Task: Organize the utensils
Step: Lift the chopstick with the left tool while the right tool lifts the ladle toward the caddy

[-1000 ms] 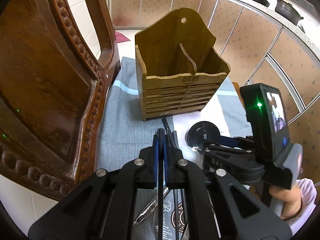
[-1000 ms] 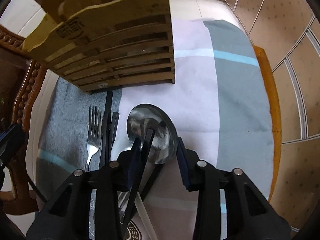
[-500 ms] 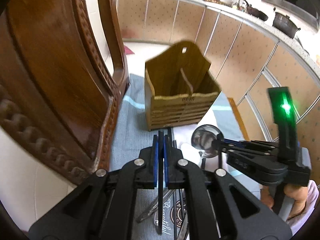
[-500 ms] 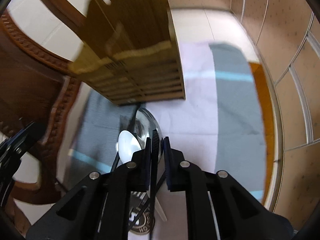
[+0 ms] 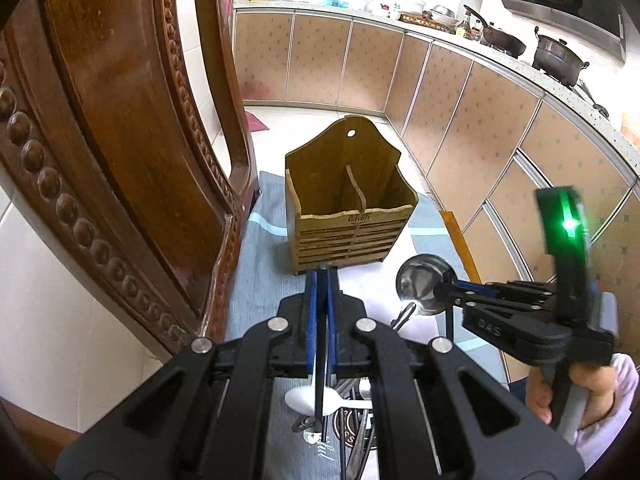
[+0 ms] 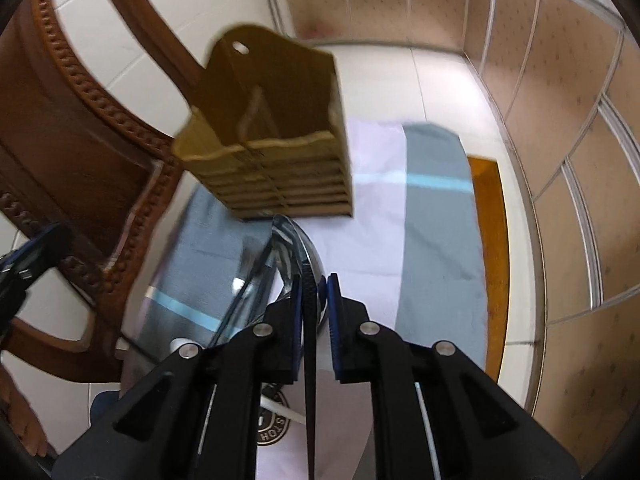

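Both grippers were clamped on utensils short of the wooden caddy: left gripper on a thin dark stick, right gripper on the steel ladle. Next: carry each over its compartment, then release.

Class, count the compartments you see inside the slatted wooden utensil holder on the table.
2: the slatted wooden utensil holder is split by one curved divider into a left compartment and a right compartment. Both look empty, though their floors are hidden.

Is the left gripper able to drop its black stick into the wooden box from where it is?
Probably yes. The wooden box stands straight ahead of the left gripper, open on top, both compartments looking empty. The right gripper, shut on a ladle, sits off to the side, not between them.
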The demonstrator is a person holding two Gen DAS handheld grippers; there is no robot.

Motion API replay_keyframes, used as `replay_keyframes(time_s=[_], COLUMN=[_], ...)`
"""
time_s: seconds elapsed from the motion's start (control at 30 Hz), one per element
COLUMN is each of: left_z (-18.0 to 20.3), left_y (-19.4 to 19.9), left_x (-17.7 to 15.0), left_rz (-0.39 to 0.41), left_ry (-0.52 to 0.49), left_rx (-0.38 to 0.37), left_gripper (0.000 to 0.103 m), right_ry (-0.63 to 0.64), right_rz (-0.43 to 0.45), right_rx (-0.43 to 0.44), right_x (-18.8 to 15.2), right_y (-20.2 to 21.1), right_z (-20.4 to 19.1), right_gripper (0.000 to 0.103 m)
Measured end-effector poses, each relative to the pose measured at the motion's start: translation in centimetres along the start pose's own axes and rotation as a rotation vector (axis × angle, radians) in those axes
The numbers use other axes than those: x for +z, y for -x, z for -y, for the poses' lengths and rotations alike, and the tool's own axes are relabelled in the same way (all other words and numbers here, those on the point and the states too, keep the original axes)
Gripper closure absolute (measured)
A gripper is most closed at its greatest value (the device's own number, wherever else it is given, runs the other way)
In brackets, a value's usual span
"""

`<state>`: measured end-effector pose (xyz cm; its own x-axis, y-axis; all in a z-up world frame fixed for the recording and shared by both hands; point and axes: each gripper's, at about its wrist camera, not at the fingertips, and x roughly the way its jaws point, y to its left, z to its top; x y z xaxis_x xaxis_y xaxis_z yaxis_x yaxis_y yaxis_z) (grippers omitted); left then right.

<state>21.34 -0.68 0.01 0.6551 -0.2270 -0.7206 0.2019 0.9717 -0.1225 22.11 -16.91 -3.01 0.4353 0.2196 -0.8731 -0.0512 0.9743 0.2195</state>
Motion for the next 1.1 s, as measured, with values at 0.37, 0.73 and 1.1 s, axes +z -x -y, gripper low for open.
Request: replay_keyframes(time_s=[0.37, 0.73, 1.1], left_z=[-0.2, -0.2, -0.1], left_y=[0.0, -0.2, 0.2], left_x=[0.3, 0.3, 0.6], left_rz=[-0.003, -0.003, 0.01], left_ry=[0.004, 0.006, 0.01], left_rx=[-0.002, -0.002, -0.004], left_gripper=[0.098, 0.098, 0.098], right_ry=[-0.117, -0.097, 0.017], right_rz=[-0.125, -0.098, 0.071], right_rx=[-0.022, -0.027, -0.13], right_x=[-0.7, -0.4, 0.0], right_y=[-5.4, -5.0, -3.2], right_z=[4.9, 4.0, 2.2], right_gripper=[0.088, 0.076, 0.1])
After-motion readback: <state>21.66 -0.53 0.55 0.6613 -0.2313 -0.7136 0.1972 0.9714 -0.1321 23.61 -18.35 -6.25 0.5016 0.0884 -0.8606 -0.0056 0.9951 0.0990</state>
